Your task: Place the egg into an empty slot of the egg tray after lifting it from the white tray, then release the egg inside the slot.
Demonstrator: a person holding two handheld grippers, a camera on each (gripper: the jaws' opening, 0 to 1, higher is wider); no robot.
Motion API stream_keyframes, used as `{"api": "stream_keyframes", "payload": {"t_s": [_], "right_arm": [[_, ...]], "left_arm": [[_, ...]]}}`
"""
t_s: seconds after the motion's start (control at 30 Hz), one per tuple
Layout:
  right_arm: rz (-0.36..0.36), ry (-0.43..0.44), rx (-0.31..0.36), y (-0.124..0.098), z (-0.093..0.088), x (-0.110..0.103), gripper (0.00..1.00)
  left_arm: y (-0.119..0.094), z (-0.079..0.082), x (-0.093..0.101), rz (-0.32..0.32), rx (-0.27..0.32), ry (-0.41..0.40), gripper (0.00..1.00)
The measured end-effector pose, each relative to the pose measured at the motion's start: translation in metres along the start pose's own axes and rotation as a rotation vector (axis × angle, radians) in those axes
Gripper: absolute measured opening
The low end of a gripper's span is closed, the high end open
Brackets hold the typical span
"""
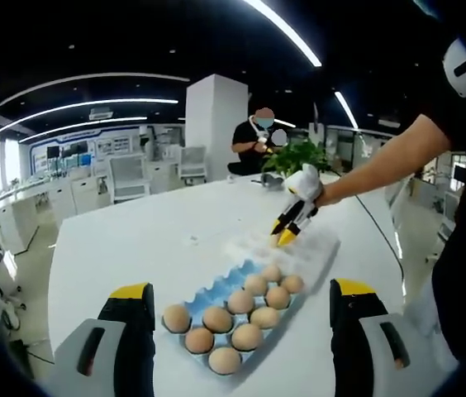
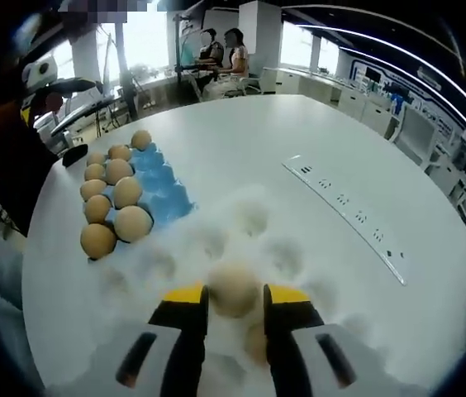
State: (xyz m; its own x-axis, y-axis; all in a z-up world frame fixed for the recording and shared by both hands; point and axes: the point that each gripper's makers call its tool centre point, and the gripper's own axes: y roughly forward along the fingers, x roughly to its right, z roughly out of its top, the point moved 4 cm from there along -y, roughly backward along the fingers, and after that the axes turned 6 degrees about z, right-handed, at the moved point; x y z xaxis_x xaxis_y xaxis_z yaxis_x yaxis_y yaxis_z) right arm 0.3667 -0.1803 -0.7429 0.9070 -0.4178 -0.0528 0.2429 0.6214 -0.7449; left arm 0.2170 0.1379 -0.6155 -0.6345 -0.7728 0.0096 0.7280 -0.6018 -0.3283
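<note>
White laminate covers the big round bench (image 1: 175,223), which carries everything; its near edge is cut off in both views. On it the blue egg tray (image 1: 216,289) lies end to end with the white tray (image 1: 320,244). From the left gripper view the white tray is a pale, washed-out patch whose hollows are hard to make out; the right gripper view shows its moulded cups (image 2: 254,219) close up, though blurred. A recessed strip of sockets (image 2: 344,207) runs across the bench in the right gripper view.

Brown eggs (image 1: 245,318) fill the nearer slots of the blue egg tray, leaving bare blue slots (image 2: 163,194) at the end toward the white tray.

The left tongs (image 1: 241,310) stand wide apart and hold nothing, hovering near the filled end of the egg tray. The right tongs (image 2: 235,302) are closed on one egg (image 2: 233,285) over the white tray; whether it has left its cup I cannot tell. From the left gripper view those right tongs (image 1: 287,234) appear small, tips down on the white tray, with the egg hidden.
</note>
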Motion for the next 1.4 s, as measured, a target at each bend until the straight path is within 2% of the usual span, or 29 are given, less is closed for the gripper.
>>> {"api": "stream_keyframes", "payload": {"t_s": [0.23, 0.37, 0.87, 1.2, 1.4], "right_arm": [[0.013, -0.020, -0.029, 0.006, -0.001, -0.002, 0.27], [0.011, -0.015, -0.019, 0.006, -0.001, -0.002, 0.26], [-0.006, 0.009, 0.018, 0.001, 0.002, 0.000, 0.26], [0.002, 0.001, 0.075, -0.012, 0.022, -0.004, 0.26], [0.020, -0.015, 0.111, -0.011, 0.038, -0.013, 0.26]], "left_arm": [[0.002, 0.003, -0.007, -0.004, 0.007, 0.004, 0.90], [0.006, -0.001, -0.009, -0.013, 0.000, 0.000, 0.90], [0.007, -0.002, -0.014, -0.021, 0.000, 0.000, 0.90], [0.008, -0.002, -0.014, -0.030, 0.005, 0.005, 0.90], [0.009, -0.001, -0.013, -0.038, 0.008, 0.010, 0.90]]}}
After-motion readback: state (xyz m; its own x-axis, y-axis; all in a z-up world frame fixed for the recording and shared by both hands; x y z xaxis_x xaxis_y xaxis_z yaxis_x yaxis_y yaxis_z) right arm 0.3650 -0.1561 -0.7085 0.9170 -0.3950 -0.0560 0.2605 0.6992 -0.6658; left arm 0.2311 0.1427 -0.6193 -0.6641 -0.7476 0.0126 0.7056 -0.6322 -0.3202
